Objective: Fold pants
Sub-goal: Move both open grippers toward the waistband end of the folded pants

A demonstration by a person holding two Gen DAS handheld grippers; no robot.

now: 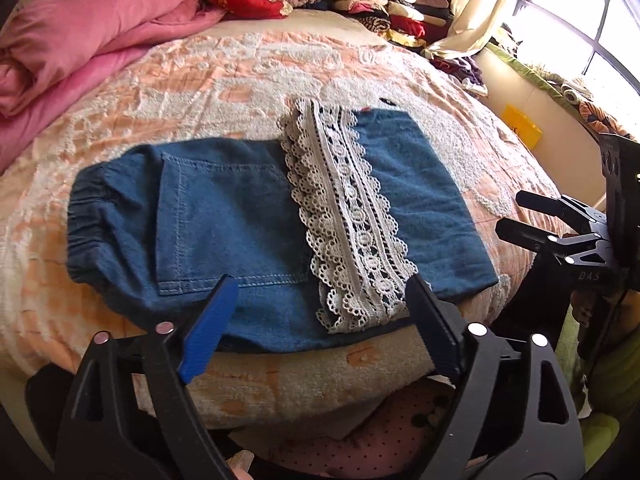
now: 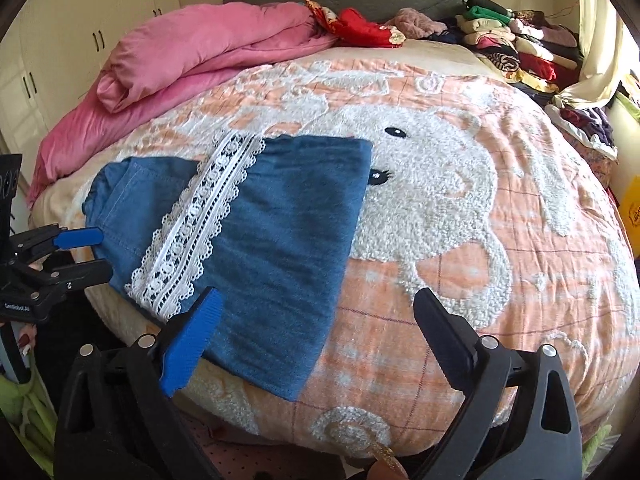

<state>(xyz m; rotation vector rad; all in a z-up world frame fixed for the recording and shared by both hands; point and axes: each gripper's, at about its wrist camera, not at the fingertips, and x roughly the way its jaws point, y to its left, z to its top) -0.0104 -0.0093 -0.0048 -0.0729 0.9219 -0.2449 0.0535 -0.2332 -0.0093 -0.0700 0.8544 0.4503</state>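
Blue denim pants with white lace trim (image 1: 248,224) lie folded compact on peach fleece bed (image 2: 500,280); near done. Left tongs (image 1: 320,300) released at 6 o'clock edge, right tongs (image 2: 320,312) released, empty.

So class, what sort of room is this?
Most likely a bedroom: the denim pants lie on a bed with a rolled pink duvet, stacks of folded clothes behind.

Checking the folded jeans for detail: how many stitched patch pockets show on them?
1. The patch pocket sits on the denim pants, between elastic waistband and lace trim; others may be folded under.
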